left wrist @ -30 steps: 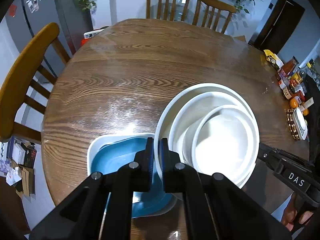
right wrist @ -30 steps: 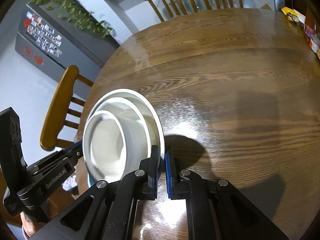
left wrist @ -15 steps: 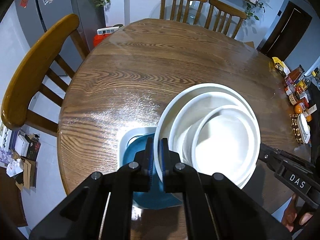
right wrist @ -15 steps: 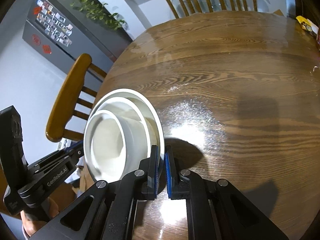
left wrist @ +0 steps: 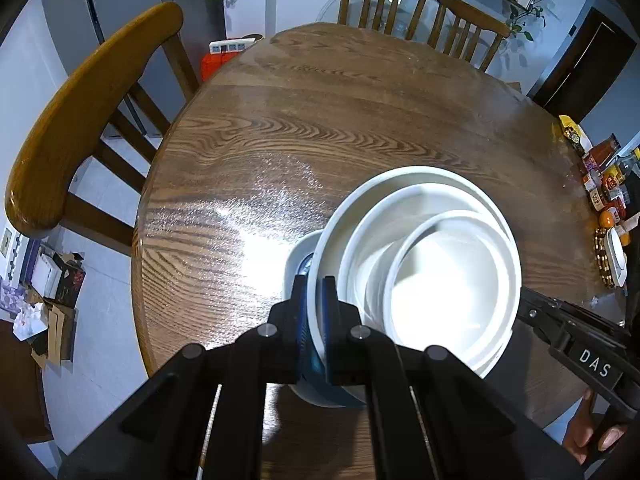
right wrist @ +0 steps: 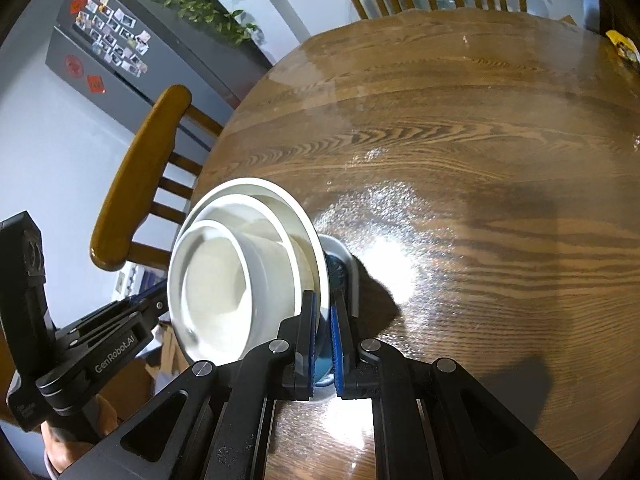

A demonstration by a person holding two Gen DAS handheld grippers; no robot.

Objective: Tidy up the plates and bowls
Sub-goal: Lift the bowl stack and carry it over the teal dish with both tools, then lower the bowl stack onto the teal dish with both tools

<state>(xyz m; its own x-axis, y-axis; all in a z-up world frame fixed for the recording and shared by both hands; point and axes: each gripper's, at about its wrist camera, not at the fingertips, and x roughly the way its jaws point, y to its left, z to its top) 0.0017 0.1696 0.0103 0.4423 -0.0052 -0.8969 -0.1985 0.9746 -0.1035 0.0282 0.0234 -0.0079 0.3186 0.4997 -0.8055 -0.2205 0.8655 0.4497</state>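
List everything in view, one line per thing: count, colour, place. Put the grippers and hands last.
Plate: one, white, held above the table by its rim, both sides.
Bowls: two, white, nested on the plate.
Square dish: one, blue inside with a white rim, on the table under the plate.
Table: one, round, brown wood.
Chairs: three, wooden, around the table.
Fridge: one, grey, photos on it, behind the chair.
Jars and packets: several, mixed colours, far right.
Left gripper: black, blue pads, shut on the plate.
Right gripper: black, blue pads, shut on the plate.
Hand: one, behind the right gripper.
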